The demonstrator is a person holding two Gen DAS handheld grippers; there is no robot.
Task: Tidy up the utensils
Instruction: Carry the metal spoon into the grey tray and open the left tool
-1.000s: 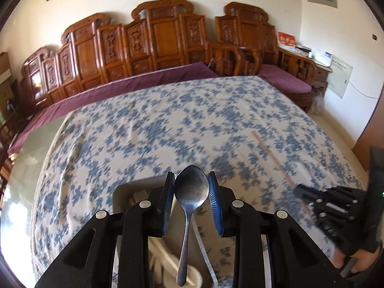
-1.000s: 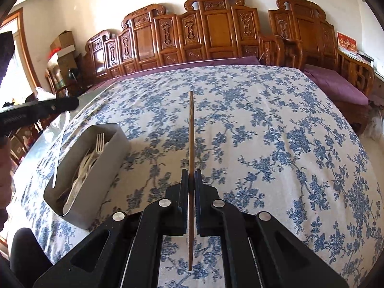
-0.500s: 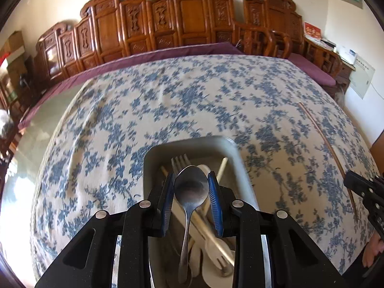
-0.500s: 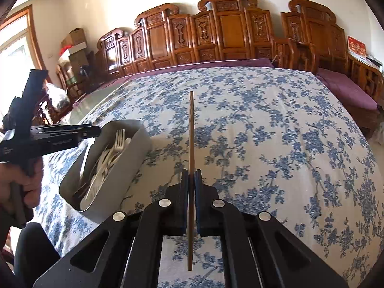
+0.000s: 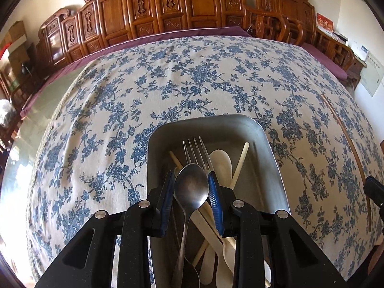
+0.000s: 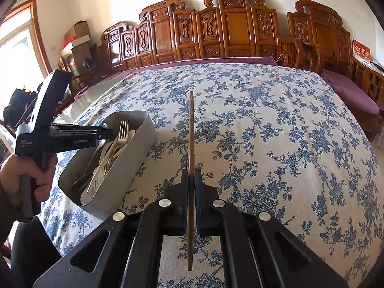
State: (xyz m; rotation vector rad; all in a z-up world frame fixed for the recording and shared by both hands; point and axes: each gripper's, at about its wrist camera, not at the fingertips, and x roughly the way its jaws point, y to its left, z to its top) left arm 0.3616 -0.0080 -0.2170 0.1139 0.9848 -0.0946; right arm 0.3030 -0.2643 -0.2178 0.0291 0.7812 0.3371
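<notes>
Since a second ago the left gripper (image 5: 190, 190) has come down toward the gray bin (image 5: 271, 144), which then showed only as a rim below its fingers and now fills the lower middle of the left wrist view. Its blue pads clamp the bowl of a metal spoon (image 5: 190, 187), handle hanging down over the bin's contents. That view looks straight into the bin: a metal fork (image 5: 195, 150), a white plastic spoon (image 5: 222, 162) and pale chopsticks (image 5: 240, 165) lie lengthwise inside.

From the right wrist view the bin (image 6: 134, 165) is seen from the side, near the worktop's left edge, with the left gripper (image 6: 105, 132) held level over its rim by a hand (image 6: 28, 172); the held spoon cannot be made out there. The right gripper (image 6: 191, 187) is closed on a brown wooden chopstick (image 6: 191, 144), which points away across the worktop and sticks out behind the jaws. In the left wrist view that chopstick (image 5: 348, 141) shows as a thin line at the right, apart from the bin.

A blue floral tablecloth (image 6: 276, 132) covers the worktop, with a strip of bare glossy top (image 5: 40, 110) along its left edge. Carved wooden bench seats (image 6: 228, 36) with purple cushions (image 6: 348, 88) line the far side, against a pale wall; cardboard boxes (image 6: 79, 38) are stacked by a window at the left.
</notes>
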